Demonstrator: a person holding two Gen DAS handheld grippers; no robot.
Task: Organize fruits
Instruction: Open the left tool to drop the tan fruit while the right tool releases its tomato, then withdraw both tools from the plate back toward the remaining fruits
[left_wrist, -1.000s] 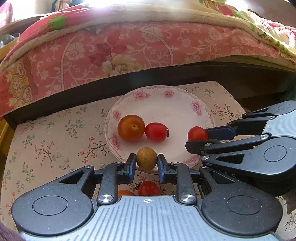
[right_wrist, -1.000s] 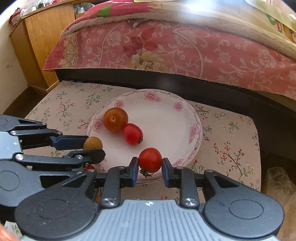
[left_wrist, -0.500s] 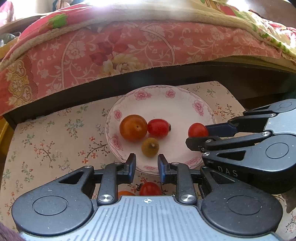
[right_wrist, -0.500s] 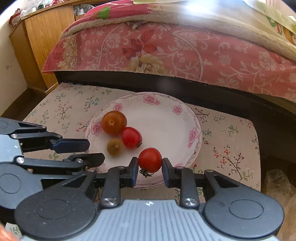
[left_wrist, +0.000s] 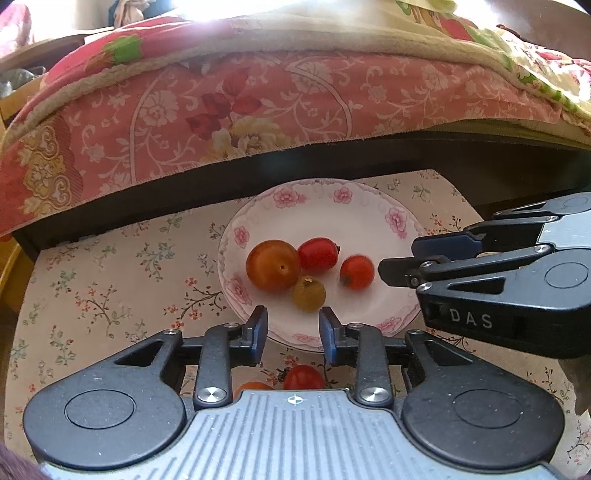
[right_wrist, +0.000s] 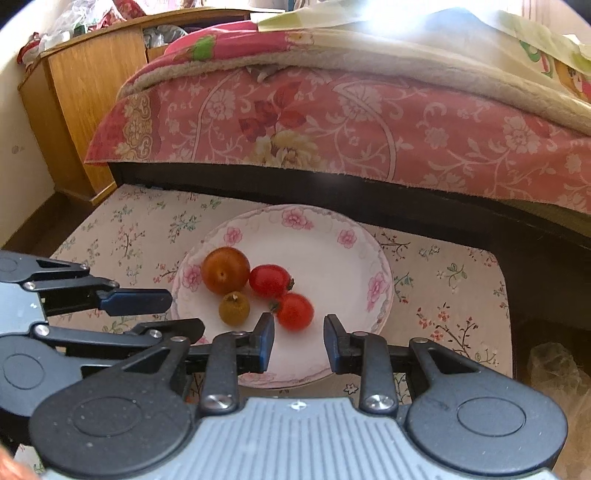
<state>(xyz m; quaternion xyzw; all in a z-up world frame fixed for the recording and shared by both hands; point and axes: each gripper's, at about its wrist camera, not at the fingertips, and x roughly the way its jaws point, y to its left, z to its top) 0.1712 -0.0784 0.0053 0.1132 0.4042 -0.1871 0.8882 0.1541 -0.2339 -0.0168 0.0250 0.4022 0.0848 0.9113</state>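
four small round fruits sit on a white china plate with pink flowers (right_wrist: 373, 258): a glossy orange one (right_wrist: 225, 270), two red cherry tomatoes (right_wrist: 268, 281), and a dull, rough yellow-brown one (right_wrist: 234, 308). both the left gripper (left_wrist: 292, 328), jaws just parted, and the right gripper (right_wrist: 298, 341) hover open and empty. two more fruits (left_wrist: 303, 376) lie half hidden under the left gripper.
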